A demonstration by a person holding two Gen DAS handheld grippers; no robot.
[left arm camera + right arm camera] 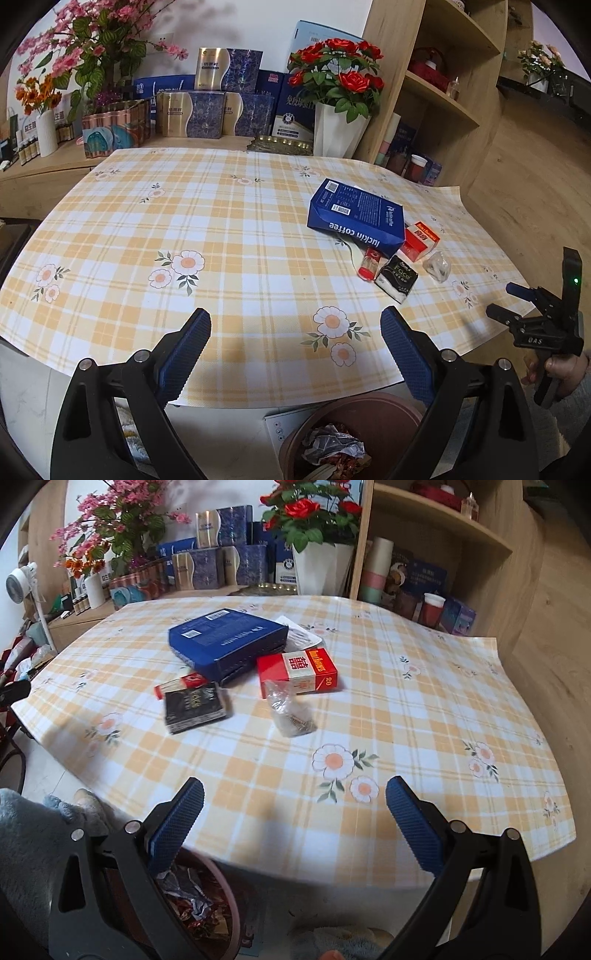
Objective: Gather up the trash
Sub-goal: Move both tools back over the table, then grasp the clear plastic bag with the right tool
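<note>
A home living room: checked tablecloth, flower vases, gift boxes and wooden shelves lining the wall.

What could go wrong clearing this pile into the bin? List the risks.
1. The crumpled clear plastic wrapper touches the red cigarette pack; a grab by the open right gripper may drag both.
2. The blue coffee box overlaps smaller items, so lifting it could scatter them.
3. The brown round bin sits partly under the table edge, so drops may miss.
</note>
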